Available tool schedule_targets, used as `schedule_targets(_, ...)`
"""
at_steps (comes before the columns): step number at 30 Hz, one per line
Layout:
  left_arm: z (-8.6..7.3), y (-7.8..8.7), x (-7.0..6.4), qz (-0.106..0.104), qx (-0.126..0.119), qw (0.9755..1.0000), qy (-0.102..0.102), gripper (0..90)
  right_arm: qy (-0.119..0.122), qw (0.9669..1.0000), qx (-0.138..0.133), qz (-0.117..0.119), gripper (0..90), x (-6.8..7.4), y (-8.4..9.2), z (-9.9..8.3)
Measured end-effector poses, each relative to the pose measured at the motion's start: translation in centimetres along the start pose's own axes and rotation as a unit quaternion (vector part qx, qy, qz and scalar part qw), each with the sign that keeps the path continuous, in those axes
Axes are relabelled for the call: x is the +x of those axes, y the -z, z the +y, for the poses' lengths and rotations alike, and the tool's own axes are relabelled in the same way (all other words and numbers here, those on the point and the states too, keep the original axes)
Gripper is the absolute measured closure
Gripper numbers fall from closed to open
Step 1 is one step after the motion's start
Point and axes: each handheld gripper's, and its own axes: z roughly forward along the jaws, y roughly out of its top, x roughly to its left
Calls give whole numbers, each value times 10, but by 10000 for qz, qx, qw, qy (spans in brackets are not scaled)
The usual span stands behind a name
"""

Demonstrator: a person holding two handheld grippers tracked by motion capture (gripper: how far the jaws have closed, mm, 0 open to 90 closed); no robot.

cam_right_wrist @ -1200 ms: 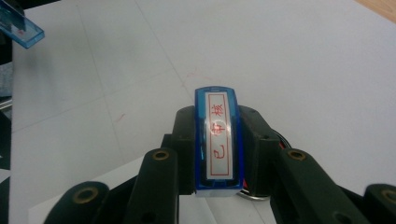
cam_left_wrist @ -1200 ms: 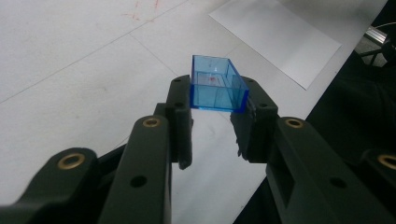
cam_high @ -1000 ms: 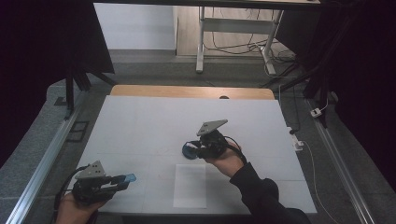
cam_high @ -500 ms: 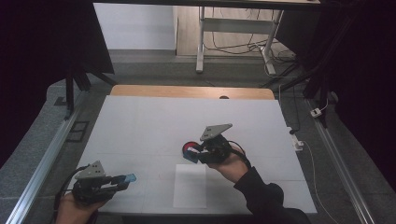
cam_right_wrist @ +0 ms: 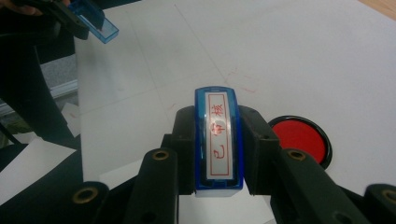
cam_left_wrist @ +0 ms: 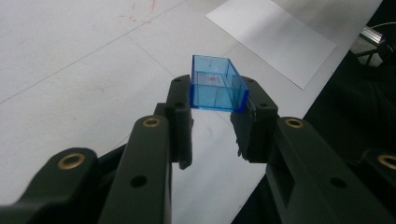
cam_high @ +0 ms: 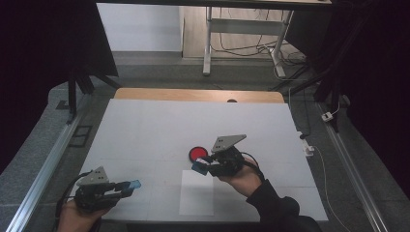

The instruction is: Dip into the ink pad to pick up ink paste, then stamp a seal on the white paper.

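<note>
My right gripper (cam_high: 202, 166) is shut on a blue stamp (cam_right_wrist: 218, 140), whose white face with red characters is turned toward the right gripper view's camera. It hangs just in front of a round red ink pad (cam_high: 197, 154) with a black rim, which lies apart from the stamp (cam_high: 199, 167). The pad (cam_right_wrist: 299, 137) sits to the right of the jaws. At the table's near left corner my left gripper (cam_high: 126, 186) is shut on a clear blue stamp cap (cam_left_wrist: 217, 84), held level above the table with its hollow side up.
A white sheet of paper (cam_high: 197, 193) lies on the white table (cam_high: 159, 125) near the front edge, below the right gripper. A wooden strip (cam_high: 198, 95) runs along the far edge. Metal rails (cam_high: 43, 169) flank both sides of the table.
The right gripper with the stamp has drawn back from over the ink pad toward the person and slightly up, uncovering the red pad. The left gripper has kept still.
</note>
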Motion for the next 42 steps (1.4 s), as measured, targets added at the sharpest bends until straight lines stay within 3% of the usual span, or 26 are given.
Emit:
schedule_targets(26, 0, 0, -1, 8, 4, 10000, -32, 692, 59, 9999, 120, 99, 704, 15, 3, -14)
schedule_targets(42, 0, 0, 0, 6, 9, 10000, -29, 692, 306, 9983, 505, 18, 705, 17, -15, -24)
